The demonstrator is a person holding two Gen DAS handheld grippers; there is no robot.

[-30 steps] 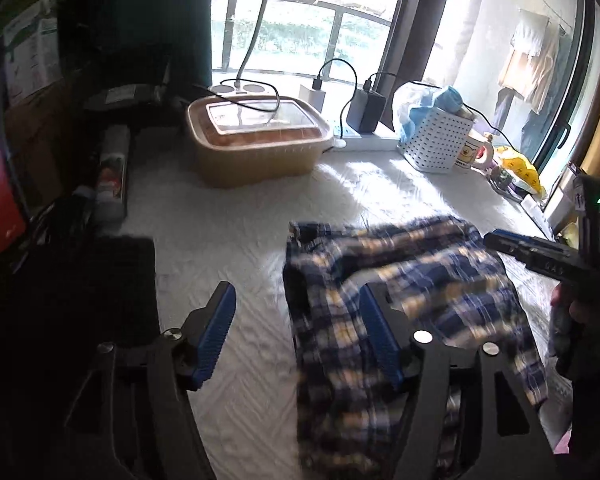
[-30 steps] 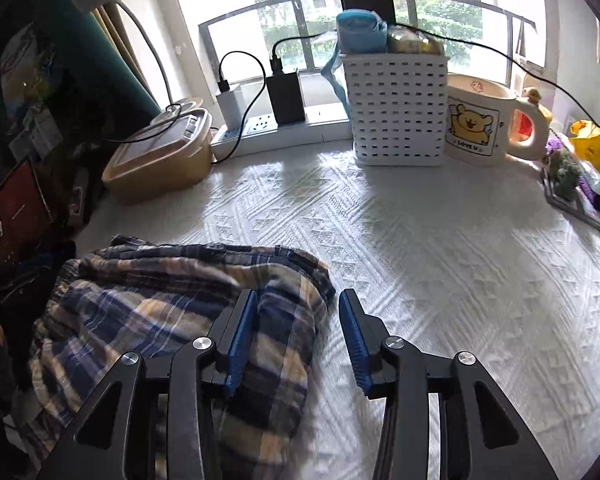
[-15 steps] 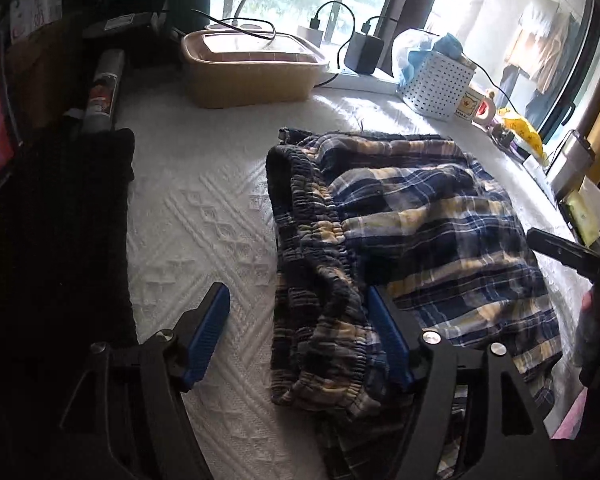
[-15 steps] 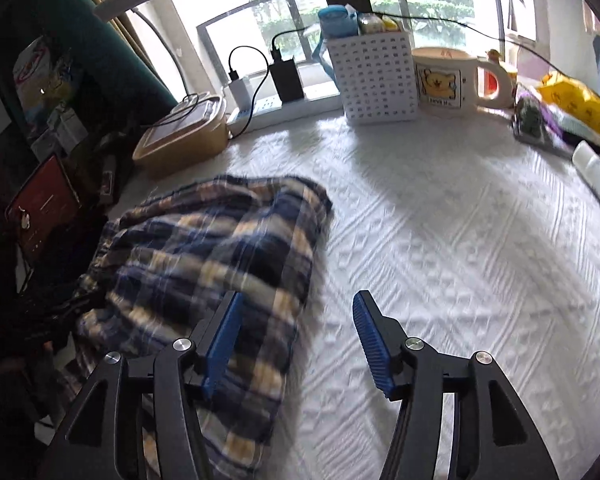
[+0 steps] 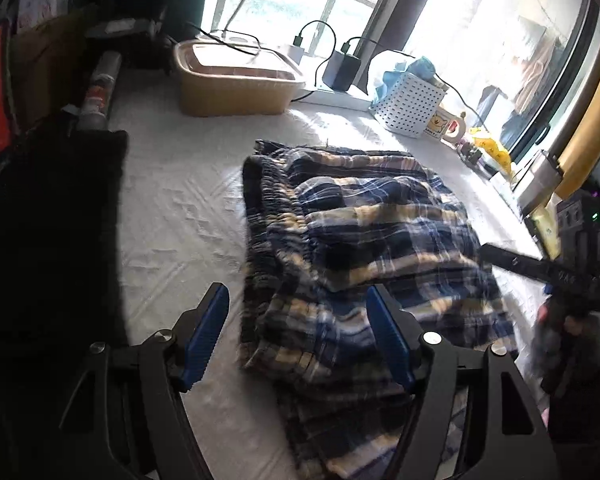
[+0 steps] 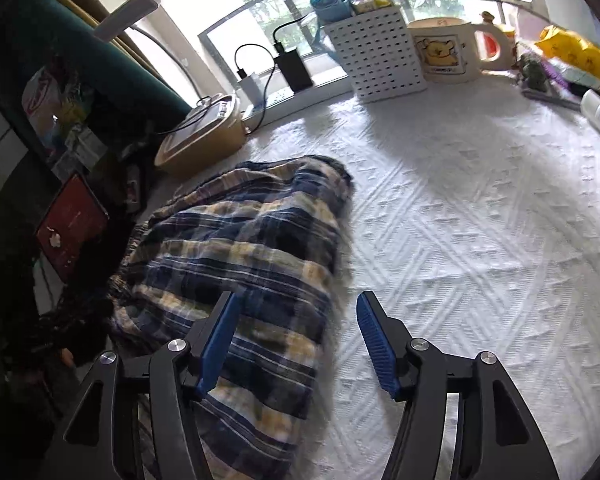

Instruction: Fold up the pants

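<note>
The blue, yellow and white plaid pants (image 5: 364, 240) lie folded in a loose pile on the white textured cloth (image 5: 180, 220); the gathered waistband faces the left gripper. They also show in the right wrist view (image 6: 244, 256). My left gripper (image 5: 298, 338) is open and empty, hovering over the near waistband edge. My right gripper (image 6: 296, 340) is open and empty over the pile's right edge; it also shows at the right of the left wrist view (image 5: 540, 268).
A tan lidded box (image 5: 236, 80), a power strip with chargers (image 6: 284, 76), a white perforated basket (image 6: 376, 56) and a bear mug (image 6: 448, 50) stand along the window. A black pad (image 5: 52, 232) lies at the left. Yellow packets (image 6: 576, 52) sit far right.
Both grippers have drawn back and risen from the pants, staying open. The pants now lie farther from both cameras, with the waistband end resting on the pile.
</note>
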